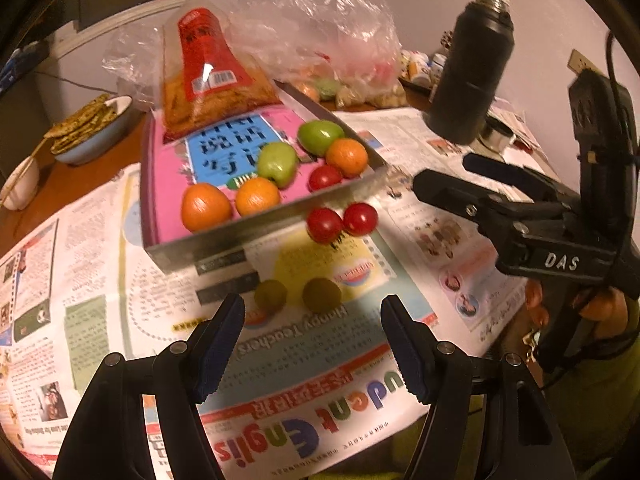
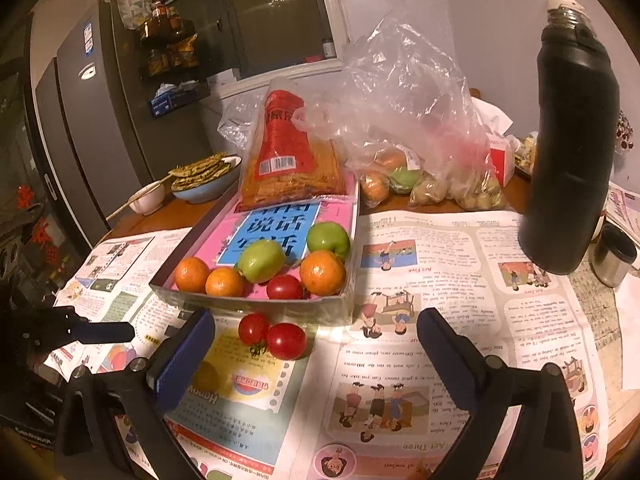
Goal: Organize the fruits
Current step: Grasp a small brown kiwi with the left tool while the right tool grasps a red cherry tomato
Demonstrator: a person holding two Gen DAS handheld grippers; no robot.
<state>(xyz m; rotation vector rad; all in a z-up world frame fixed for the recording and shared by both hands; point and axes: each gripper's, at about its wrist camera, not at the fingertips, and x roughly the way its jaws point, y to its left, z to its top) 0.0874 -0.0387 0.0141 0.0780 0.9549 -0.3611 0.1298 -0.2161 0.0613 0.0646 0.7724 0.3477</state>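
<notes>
Both grippers stand over the newspaper (image 1: pixel 280 360), left gripper (image 1: pixel 312 344) and right gripper (image 2: pixel 316 356) alike with jaws apart and empty. Two olive-green fruits (image 1: pixel 296 295) and two cherry tomatoes (image 2: pixel 272 336) lie loose just before the tray (image 2: pixel 256 307), which holds three oranges, two green apples and one tomato

"DAS" on right gripper (image 1: pixel 444 178)

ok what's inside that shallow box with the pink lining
The box holds three oranges, two green fruits, one red tomato and, at the back, a snack bag. Anything under the bag is hidden.
</notes>
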